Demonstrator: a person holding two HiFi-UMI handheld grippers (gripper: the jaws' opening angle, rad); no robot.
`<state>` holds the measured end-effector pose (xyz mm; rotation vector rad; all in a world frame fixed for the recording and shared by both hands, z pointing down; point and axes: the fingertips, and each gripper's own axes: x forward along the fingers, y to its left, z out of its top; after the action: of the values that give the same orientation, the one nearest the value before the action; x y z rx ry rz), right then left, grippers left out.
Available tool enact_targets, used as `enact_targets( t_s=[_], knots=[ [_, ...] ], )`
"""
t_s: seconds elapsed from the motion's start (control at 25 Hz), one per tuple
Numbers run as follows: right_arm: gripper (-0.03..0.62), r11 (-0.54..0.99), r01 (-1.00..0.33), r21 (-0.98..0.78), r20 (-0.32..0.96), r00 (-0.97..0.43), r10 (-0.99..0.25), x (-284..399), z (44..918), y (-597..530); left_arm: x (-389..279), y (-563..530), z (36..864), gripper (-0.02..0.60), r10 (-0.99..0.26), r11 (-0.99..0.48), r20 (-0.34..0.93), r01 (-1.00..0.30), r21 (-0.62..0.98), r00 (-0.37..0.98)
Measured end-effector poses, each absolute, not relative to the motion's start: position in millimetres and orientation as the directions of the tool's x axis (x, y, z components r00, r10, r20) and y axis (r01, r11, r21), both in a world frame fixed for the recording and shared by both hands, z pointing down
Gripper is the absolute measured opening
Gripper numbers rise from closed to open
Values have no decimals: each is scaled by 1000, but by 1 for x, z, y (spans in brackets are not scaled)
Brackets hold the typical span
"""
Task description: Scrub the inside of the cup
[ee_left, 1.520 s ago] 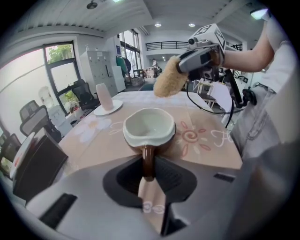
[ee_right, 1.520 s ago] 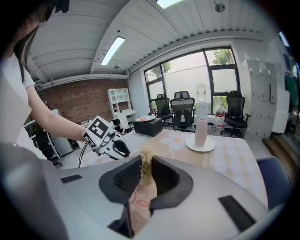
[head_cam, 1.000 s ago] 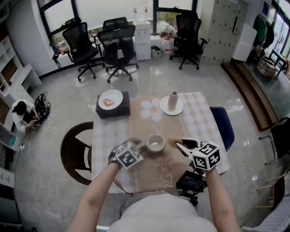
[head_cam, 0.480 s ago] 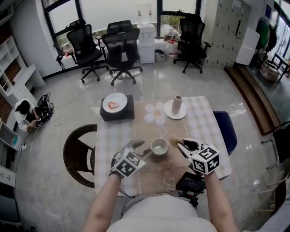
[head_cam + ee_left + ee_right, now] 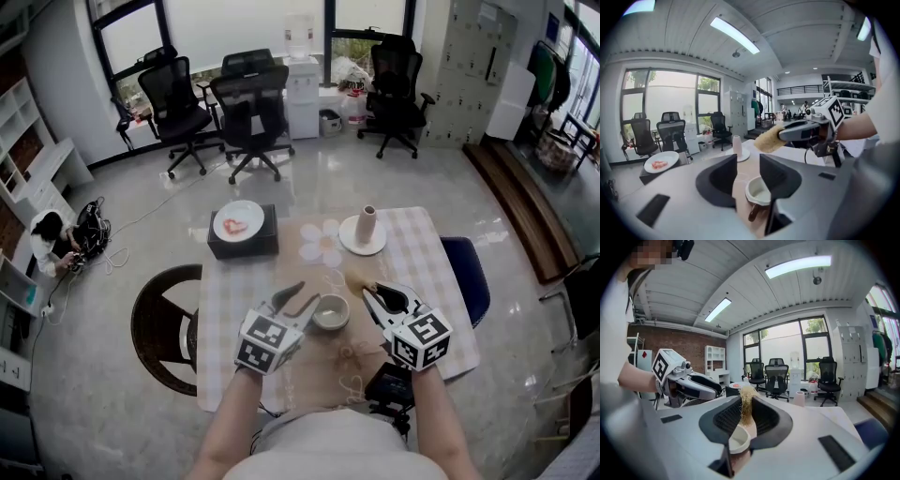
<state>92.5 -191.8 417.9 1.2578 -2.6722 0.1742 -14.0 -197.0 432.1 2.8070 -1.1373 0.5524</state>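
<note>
While right gripper (image 5: 746, 404) clamps the sponge (image 5: 747, 393), its fingers (image 5: 765, 420) half-hide the cup (image 5: 736, 440).

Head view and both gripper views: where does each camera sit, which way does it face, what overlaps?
Head view: on the person's head, steeply down at the table; shows both forearms, left hand-held gripper, right hand-held gripper.
Left gripper view: on the left hand-held gripper, along its jaws, apart but just closing, not gripping the cup below; sees the other arm.
Right gripper view: on the right hand-held gripper, along jaws shut on the scrubber; sees the left one.
Shared: all see the cup; both gripper views face the windows.
</note>
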Motion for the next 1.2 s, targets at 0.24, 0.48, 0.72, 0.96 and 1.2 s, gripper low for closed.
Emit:
enact_targets(
  t_s=[0.24, 0.48, 0.72, 0.96, 1.2],
  knots=[
    [64, 645, -764, 21, 124, -639, -759, 82, 387, -186, -12, -196, 396, 67, -705, -698, 228, -714, -58, 671],
    [65, 672, -732, 108, 107, -664, -740, 67, 372, -179, -4, -189, 373, 12, -702, -712, 137, -695, -101, 699],
    [66, 665, -738, 113, 89, -659, -747, 63, 361, -175, -2, -188, 357, 12, -706, -708, 98, -698, -107, 701],
    [66, 677, -728, 107, 88, -672, -735, 59, 361, -171, -7, -188, 356, 12, -718, -696, 96, -710, -109, 689],
    [66, 685, -722, 99, 88, -679, -729, 58, 359, -168, -7, -184, 356, 12, -712, -702, 95, -703, -112, 696]
  ],
)
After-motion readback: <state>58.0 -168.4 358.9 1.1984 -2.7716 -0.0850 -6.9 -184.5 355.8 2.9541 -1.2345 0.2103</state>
